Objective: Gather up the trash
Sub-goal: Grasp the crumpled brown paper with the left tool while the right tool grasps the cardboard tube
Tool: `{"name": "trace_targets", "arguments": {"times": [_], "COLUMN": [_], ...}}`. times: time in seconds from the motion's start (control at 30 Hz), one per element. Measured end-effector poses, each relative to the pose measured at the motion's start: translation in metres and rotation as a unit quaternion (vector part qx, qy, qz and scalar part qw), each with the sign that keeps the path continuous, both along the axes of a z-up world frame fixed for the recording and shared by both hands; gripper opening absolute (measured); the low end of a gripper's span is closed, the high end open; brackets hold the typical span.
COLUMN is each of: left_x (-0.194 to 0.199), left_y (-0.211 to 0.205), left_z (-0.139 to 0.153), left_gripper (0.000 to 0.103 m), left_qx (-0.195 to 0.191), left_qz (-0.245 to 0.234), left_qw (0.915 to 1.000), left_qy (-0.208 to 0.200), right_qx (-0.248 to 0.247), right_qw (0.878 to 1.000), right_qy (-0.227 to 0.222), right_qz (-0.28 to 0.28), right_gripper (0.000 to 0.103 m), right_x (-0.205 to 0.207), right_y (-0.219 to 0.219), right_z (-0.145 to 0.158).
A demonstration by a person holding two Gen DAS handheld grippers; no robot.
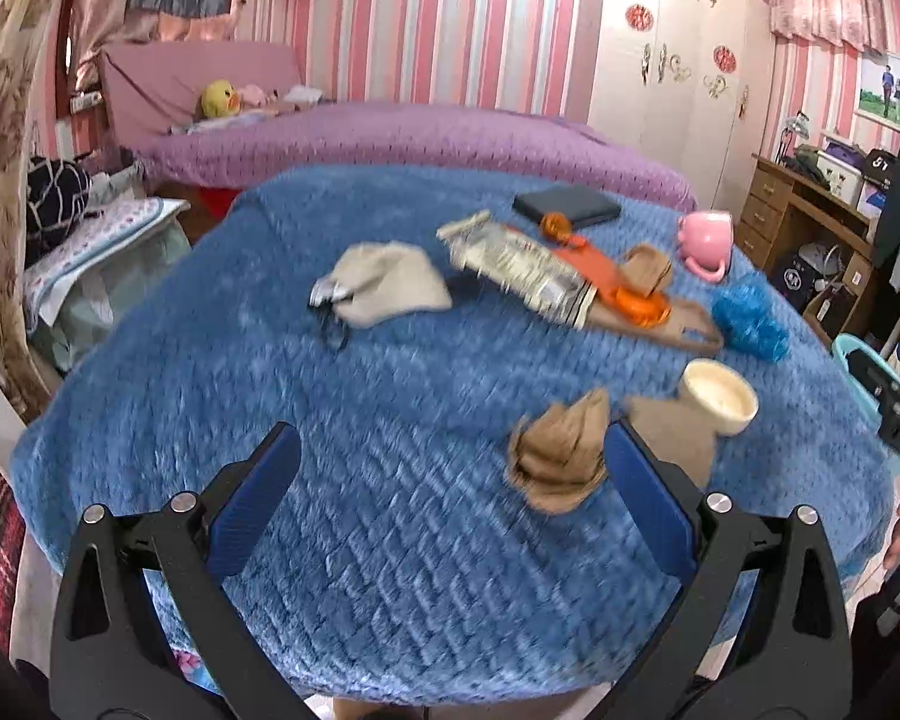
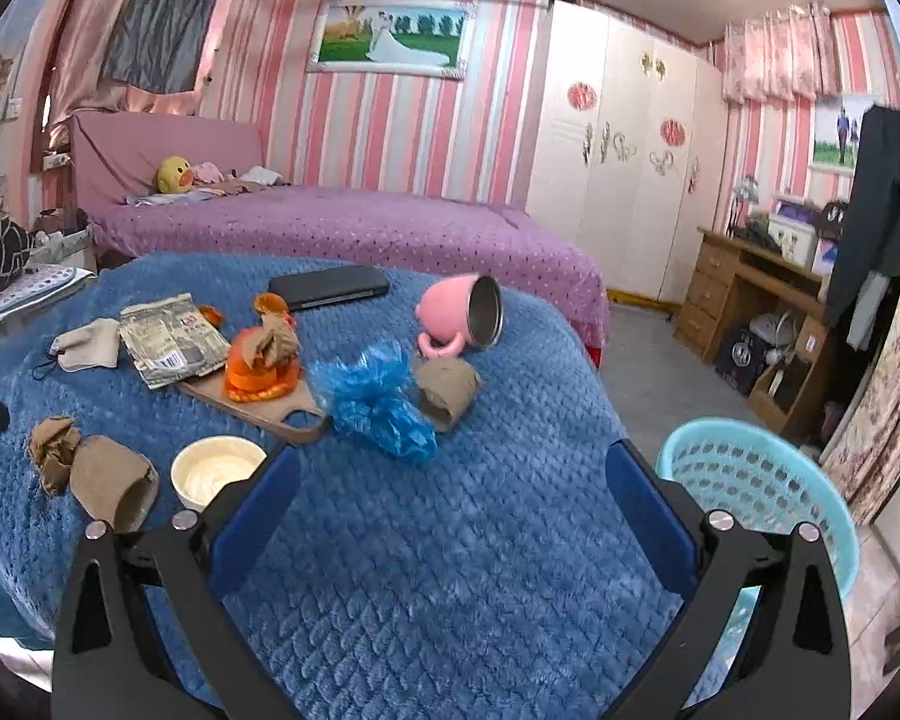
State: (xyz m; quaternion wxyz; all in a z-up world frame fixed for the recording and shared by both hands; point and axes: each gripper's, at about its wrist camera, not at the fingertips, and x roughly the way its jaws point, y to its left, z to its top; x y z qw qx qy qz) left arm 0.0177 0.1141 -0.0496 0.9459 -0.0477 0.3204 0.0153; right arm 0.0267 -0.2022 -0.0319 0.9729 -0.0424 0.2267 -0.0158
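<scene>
Blue-padded fingers (image 1: 252, 504) of our left gripper (image 1: 450, 468) fill the foreground, spread wide and holding nothing, above a round table draped in a blue quilted cloth (image 1: 360, 540). Just beyond the right-hand finger lies a crumpled wad of brown paper (image 1: 561, 459), not touching either pad. Taking the wooden cutting board (image 1: 672, 324) at mid-table as our landmark: a cream bowl (image 1: 720, 396) sits nearer to us than the board, with a brown cardboard tube (image 1: 672, 432) beside it. On the board rest orange peels (image 1: 642, 306) and a second scrap of brown paper (image 1: 648, 267). A silver printed wrapper (image 1: 516, 267) overlaps the board's far-left end, and a beige cloth pouch (image 1: 384, 288) lies farther left, apart from it. A crumpled blue plastic bag (image 1: 750, 318) lies just right of the board. Beyond the board, a pink mug (image 1: 705, 240) lies tipped on its side and a dark flat case (image 1: 567, 205) sits near the table's far edge.

Our right gripper (image 2: 450, 468) likewise hovers over bare cloth, its fingers (image 2: 648, 510) parted and empty. From this side, another cardboard tube (image 2: 447, 390) shows just right of the blue bag. A light blue plastic basket (image 2: 756, 480) stands off the table, well to the right of the board, beyond the right finger. It shows nothing on the visible part of its wall. A purple-covered bed (image 2: 342, 228) runs behind the table.
</scene>
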Motion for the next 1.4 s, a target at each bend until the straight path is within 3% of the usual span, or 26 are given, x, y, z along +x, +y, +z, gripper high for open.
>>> {"name": "trace_targets", "arguments": {"times": [0.17,0.33,0.57,0.6,0.87,1.1,1.4], "left_x": [0.004,0.014,0.023,0.023,0.017,0.008,0.005], "left_y": [-0.009,-0.022,-0.040,-0.042,-0.043,-0.006,0.017], "left_z": [-0.012,-0.021,-0.030,-0.029,-0.019,-0.002,-0.003], "left_gripper": [0.098,0.095,0.051,0.048,0.046,0.046,0.046], "left_qx": [0.006,-0.009,-0.015,-0.017,-0.009,-0.021,0.024], "left_qz": [-0.015,-0.029,-0.079,-0.087,-0.093,-0.035,-0.001], "left_qw": [0.9998,0.9994,0.9964,0.9957,0.9955,0.9991,0.9996], "left_qy": [0.012,0.018,0.028,0.026,0.015,-0.010,-0.015], "right_qx": [0.032,0.021,0.038,0.040,0.040,0.043,0.045], "right_qw": [0.999,1.000,0.999,0.999,0.998,0.997,0.992], "right_qy": [0.019,0.021,0.026,0.025,0.022,0.025,0.036], "right_qz": [-0.009,-0.008,0.008,0.011,0.037,0.061,0.112], "right_gripper": [0.099,0.099,0.099,0.099,0.099,0.099,0.099], "right_x": [0.006,0.010,0.010,0.010,0.004,-0.002,-0.009], "right_y": [-0.009,-0.002,0.006,0.008,0.035,0.067,0.132], "right_z": [-0.007,-0.013,-0.018,-0.018,-0.018,-0.021,-0.031]}}
